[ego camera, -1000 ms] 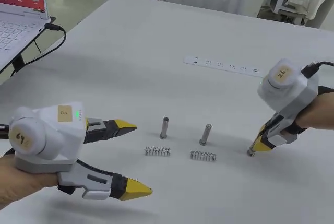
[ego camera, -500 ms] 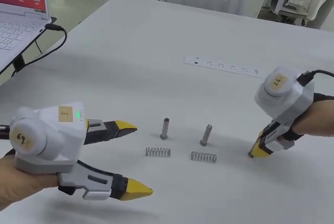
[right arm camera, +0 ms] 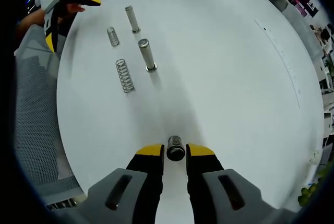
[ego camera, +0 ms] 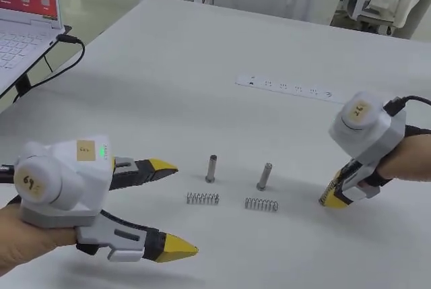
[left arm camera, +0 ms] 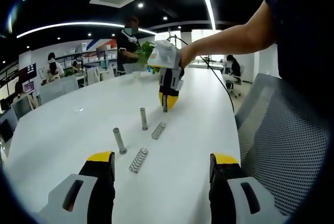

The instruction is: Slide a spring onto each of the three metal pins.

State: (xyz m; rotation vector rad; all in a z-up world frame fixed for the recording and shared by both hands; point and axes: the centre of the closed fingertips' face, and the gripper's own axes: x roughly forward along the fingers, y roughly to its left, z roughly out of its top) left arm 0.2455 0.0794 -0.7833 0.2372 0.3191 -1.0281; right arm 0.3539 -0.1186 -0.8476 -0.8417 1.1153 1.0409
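Two pins upright, springs flat alongside; third pin held.

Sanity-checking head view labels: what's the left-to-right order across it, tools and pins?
left tool → first pin → second pin → right tool, shut on the third pin. Left spring and right spring are left out: each overlaps a pin sideways.

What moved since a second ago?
Very little: the right gripper, shut on a spring, dipped slightly toward the table. The left gripper stayed open. The two bare pins and two loose springs stayed put.
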